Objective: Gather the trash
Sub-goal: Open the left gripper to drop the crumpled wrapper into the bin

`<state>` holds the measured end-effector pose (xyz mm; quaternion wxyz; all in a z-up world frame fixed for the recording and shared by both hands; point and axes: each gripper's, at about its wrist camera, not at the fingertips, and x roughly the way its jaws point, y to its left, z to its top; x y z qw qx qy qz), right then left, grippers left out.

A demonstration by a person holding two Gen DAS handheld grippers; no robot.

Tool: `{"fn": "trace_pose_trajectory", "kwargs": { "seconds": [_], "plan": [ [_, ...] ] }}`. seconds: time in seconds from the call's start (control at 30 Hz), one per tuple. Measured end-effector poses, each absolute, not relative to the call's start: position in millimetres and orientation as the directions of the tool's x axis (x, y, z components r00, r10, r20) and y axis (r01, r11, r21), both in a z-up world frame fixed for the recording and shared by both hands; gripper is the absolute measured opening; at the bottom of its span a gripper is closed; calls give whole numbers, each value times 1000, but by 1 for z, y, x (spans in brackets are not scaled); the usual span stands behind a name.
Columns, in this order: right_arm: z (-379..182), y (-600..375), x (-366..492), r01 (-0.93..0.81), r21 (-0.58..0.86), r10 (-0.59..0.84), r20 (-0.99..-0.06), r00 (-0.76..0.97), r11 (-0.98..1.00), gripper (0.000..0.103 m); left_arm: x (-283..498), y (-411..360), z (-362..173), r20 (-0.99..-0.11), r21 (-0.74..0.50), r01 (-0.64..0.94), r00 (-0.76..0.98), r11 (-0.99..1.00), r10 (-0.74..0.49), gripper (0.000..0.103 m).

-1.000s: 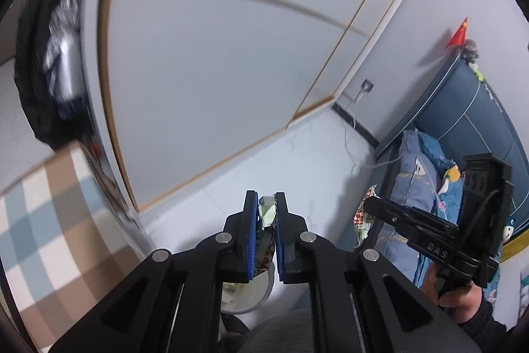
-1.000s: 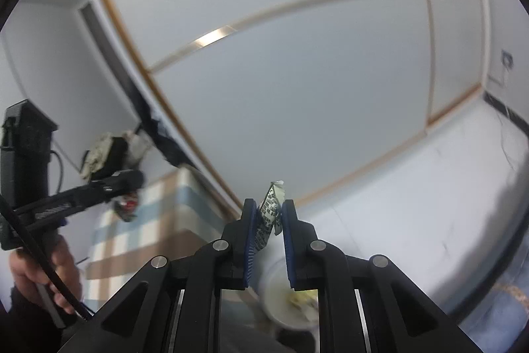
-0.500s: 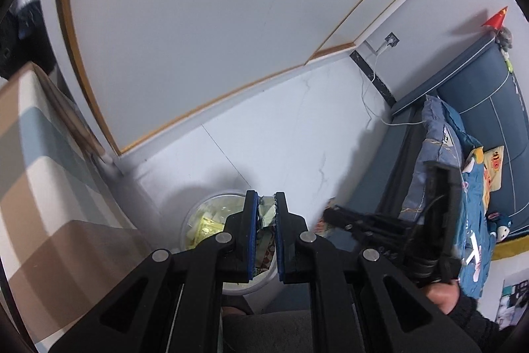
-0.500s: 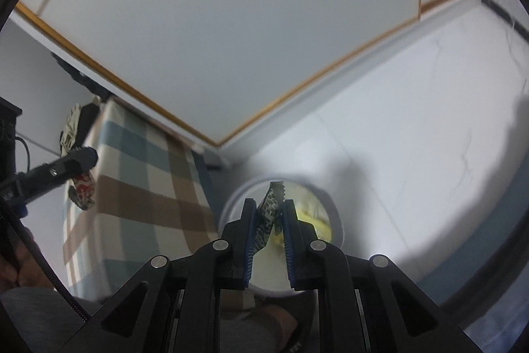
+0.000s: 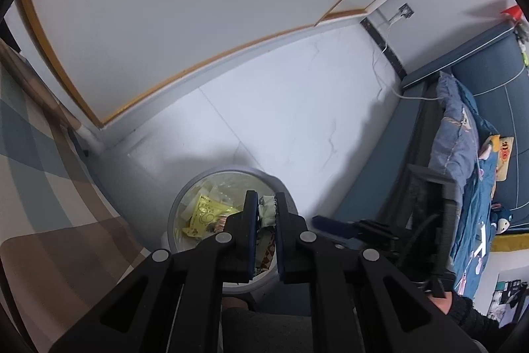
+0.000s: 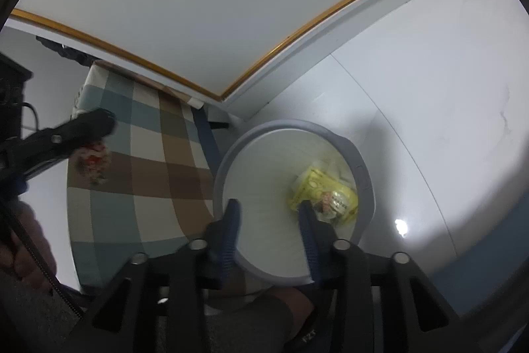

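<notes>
The right gripper [image 6: 269, 212] is seen spread apart above the open bin [image 6: 363, 174], its jaws having just been opening, and nothing is left between them; half a second ago a small printed wrapper was pinched there, so that piece is judged to have been dropped into the bin, though it cannot be picked out for certain among the contents. A yellow packet [image 6: 317, 187] and other scraps are visible at the bottom of the bin's pale liner. Compared with a second ago, when mostly wall and wardrobe panels were seen, both cameras are now tipped down at the bin, which is stood on the white floor just beside the checked tablecloth [image 6: 148, 161]. The left gripper [image 5: 263, 210] is pressed together on a crumpled wrapper [image 5: 267, 214], pale green at the top with a red-patterned part lower down, and in the left view it is held over the bin's mouth [image 5: 231, 171]. In the right view, however, that gripper appears off to the side, over the tablecloth. One drop is therefore taken as done, and the second piece is yet to be released; the release is best made once the wrapper is clearly inside the rim, or it could land on the floor.
</notes>
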<state>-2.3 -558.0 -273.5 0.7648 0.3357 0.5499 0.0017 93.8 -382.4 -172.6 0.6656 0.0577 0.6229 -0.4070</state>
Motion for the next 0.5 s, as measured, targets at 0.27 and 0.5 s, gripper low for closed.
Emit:
{"fn": "trace_pose_trajectory", "kwargs": {
  "seconds": [0.27,0.5],
  "plan": [
    [-268,-580,-16,447,503,313,-845,433,740,73,90,-396,-192,-904,-401,617,-146,677,-403,5],
    [-265,-593,-24,485,480,272,-857,438,731,80,90,-400,-201,-908,-406,599,-181,690,-378,6]
  ]
}}
